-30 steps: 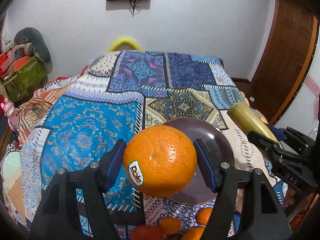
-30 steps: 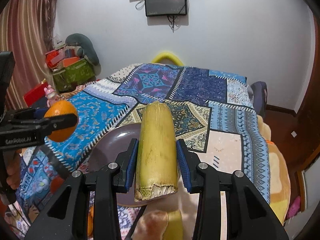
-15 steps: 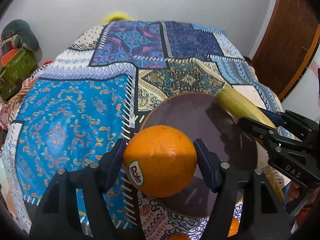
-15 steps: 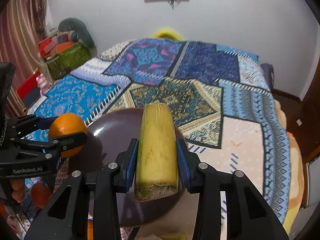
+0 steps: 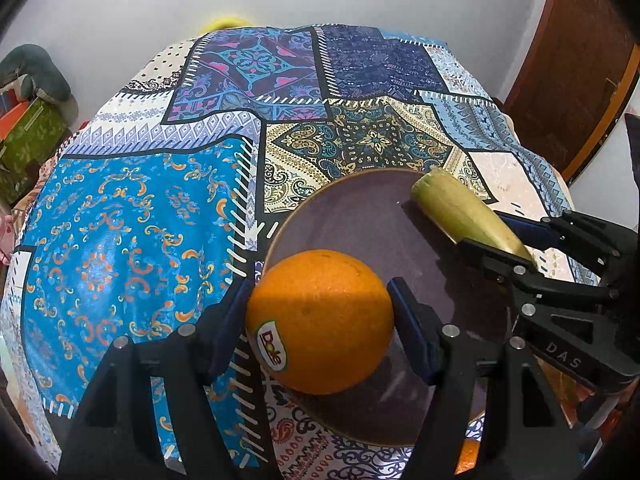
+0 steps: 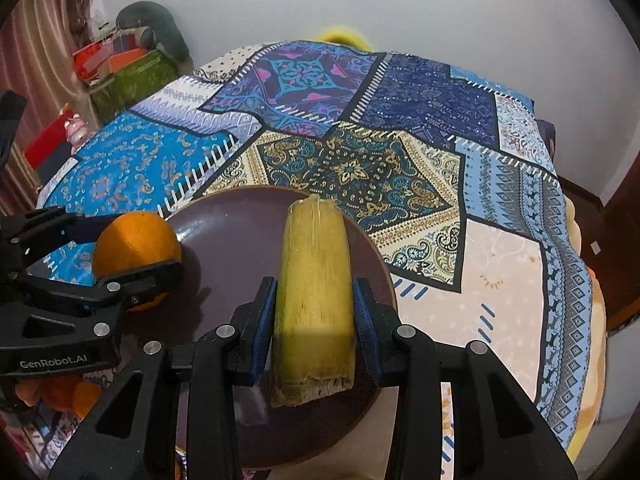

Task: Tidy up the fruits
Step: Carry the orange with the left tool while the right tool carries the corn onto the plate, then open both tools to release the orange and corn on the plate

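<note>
My left gripper [image 5: 320, 316] is shut on a large orange [image 5: 320, 320] with a Dole sticker, held over the left rim of a dark brown plate [image 5: 360, 216]. My right gripper [image 6: 314, 312] is shut on a yellow-green cut stalk, like sugarcane [image 6: 314, 280], hanging over the right part of the same plate [image 6: 236, 240]. In the left wrist view the stalk [image 5: 460, 212] and the right gripper [image 5: 516, 248] come in from the right. In the right wrist view the orange [image 6: 134, 248] and the left gripper [image 6: 124, 252] sit at the left.
The plate lies on a bed covered by a patchwork blanket [image 5: 160, 200]. Several small oranges [image 6: 76, 396] lie near the bed's front edge, below the left gripper. Boxes and a cushion [image 6: 128, 52] stand at the far left; a wooden door [image 5: 580, 80] is at the right.
Both grippers have come down and forward over the plate with their fruit. The plate now looks larger and closer in both views, and the wall has slid upward out of frame.
</note>
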